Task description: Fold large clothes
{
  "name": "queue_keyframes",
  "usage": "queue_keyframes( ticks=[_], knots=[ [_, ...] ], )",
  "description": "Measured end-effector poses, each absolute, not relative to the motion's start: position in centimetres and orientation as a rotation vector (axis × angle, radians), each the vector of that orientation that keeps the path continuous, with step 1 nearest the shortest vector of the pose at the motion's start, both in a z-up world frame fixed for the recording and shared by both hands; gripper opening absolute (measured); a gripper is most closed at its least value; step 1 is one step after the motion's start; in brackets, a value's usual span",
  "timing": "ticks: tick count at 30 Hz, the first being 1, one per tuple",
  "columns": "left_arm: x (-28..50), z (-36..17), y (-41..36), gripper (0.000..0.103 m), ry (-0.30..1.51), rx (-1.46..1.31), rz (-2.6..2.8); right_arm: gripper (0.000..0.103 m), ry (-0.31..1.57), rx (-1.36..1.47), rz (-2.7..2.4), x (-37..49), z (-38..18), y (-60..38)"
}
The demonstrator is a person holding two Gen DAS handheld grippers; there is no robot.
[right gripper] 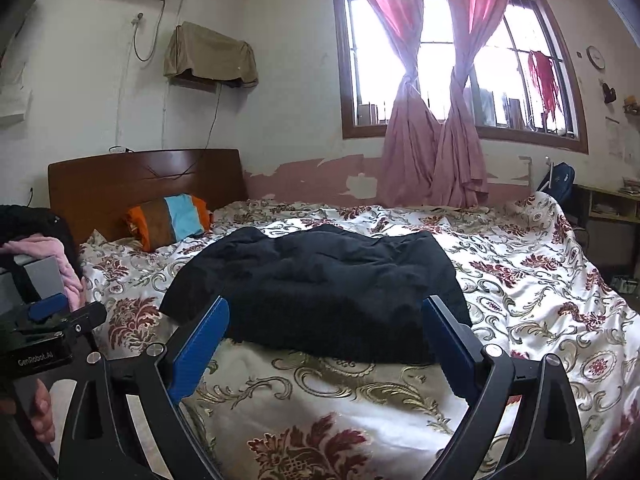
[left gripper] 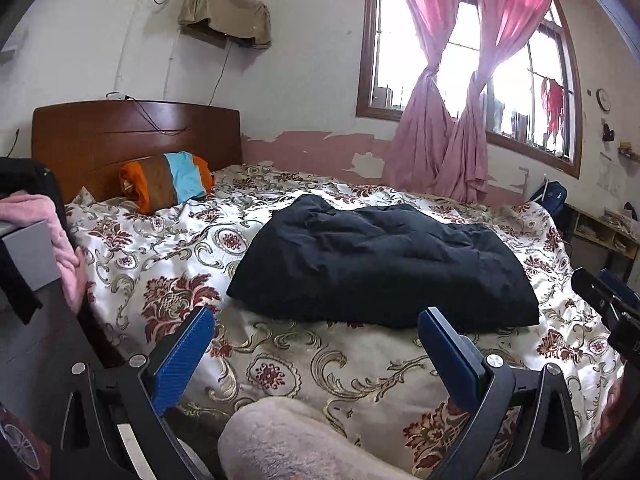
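Both grippers (left gripper: 316, 344) (right gripper: 326, 336) spread before garment (left gripper: 384, 264).

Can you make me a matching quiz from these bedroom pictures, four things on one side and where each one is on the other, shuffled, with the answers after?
Things:
1. black garment
2. striped pillow
3. pink curtains
4. clock

Places:
A. on the wall right of the window
B. knotted in front of the window
C. against the headboard
D. spread on the middle of the bed

Pairs: 1-D, 2-C, 3-B, 4-A
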State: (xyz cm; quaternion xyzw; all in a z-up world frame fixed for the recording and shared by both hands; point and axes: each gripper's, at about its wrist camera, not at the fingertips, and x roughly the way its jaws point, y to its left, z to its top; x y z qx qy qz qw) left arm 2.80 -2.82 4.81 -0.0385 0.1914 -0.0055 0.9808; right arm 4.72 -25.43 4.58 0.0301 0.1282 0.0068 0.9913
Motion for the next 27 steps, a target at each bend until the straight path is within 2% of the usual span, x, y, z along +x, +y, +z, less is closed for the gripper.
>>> queue_keyframes(
  ticks=[12,27],
  knots=[
    [2.6,2.5,-3.0,0.102,0.428,-0.085,-0.005,0.094,0.258,0.071,-0.007,4.4,2.2,-25.0],
    [2.1,3.2,-3.1,0.102,0.394,-0.058,0.022,0.094,0.278,0.061,0.01,4.3,1.7,-24.3]
  ],
)
